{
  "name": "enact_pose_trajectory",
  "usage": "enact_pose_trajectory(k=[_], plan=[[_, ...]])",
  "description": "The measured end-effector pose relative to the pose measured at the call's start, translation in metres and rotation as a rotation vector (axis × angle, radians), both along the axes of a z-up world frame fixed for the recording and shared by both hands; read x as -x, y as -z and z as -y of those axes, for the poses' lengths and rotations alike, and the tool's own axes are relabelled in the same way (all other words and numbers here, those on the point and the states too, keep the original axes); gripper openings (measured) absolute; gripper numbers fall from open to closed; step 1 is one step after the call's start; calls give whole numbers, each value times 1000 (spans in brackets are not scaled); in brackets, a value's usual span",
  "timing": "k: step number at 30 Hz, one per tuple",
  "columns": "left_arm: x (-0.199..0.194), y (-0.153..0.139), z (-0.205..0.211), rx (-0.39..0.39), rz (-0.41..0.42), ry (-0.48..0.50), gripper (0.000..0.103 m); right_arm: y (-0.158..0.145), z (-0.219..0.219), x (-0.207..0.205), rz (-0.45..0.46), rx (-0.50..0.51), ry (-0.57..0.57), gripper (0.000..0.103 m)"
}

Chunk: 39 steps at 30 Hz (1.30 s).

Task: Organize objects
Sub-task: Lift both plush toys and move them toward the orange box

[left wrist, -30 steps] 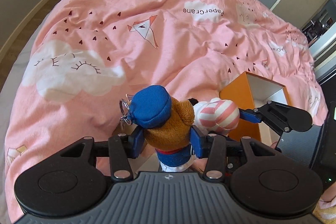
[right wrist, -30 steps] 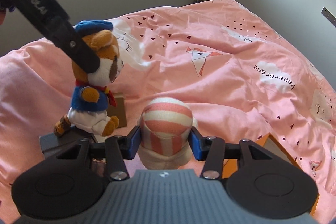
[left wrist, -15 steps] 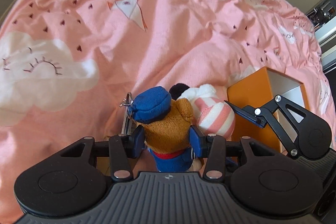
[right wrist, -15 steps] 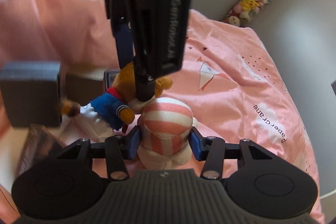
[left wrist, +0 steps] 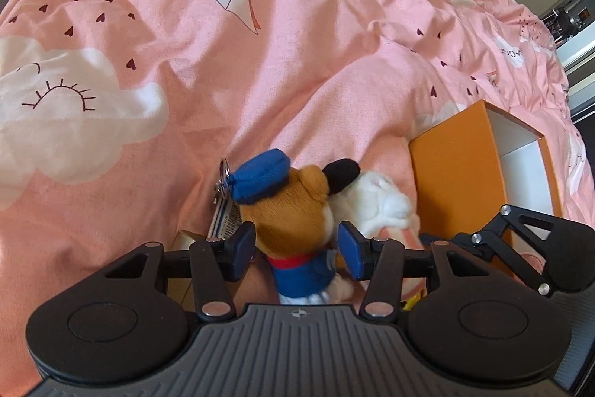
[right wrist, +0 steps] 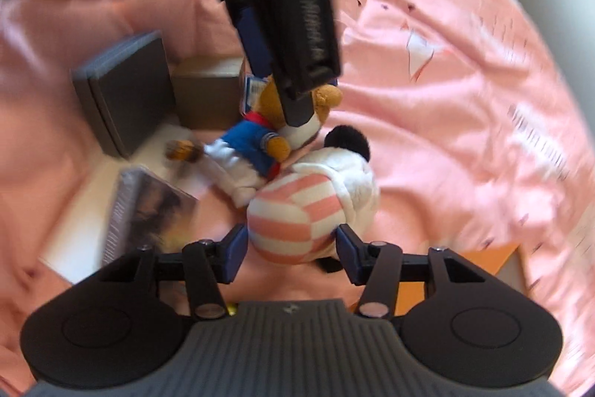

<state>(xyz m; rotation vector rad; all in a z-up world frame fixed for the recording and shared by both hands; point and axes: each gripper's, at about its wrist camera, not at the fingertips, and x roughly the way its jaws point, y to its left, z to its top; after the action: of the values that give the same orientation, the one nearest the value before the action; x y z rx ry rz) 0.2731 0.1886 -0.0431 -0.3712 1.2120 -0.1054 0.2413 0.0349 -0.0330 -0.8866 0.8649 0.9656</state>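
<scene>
Between the opening jaws of the left gripper (left wrist: 297, 250) a brown plush bear in a blue cap (left wrist: 288, 207) is being released; pads are clear. A soft, light pink-striped plush (right wrist: 297, 214) sits between the right gripper's (right wrist: 292, 253) opening jaws; either is best gripped around the body.

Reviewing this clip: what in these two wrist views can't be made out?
- Bear plush face: left wrist view shows only its back; in the right wrist view the left gripper covers it.
- Striped plush face: turned away in both views.
- Printed tag: too blurred to read.
- Orange box contents: interior cut off by its wall and the right gripper.
</scene>
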Motion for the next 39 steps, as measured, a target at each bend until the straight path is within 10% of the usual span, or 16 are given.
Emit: enact_pose_trajectory(k=[15,28,39], plan=[[15,19,8,43,-24,-46,57,-14,6,-51,-275,-201,485,58],[4,36,21,-1,-34,15,41,28,-25,-44,-93,-19,373,62],[30,-9,21,-50,25,59,21,-8,-5,-14,-38,-157,374,57]])
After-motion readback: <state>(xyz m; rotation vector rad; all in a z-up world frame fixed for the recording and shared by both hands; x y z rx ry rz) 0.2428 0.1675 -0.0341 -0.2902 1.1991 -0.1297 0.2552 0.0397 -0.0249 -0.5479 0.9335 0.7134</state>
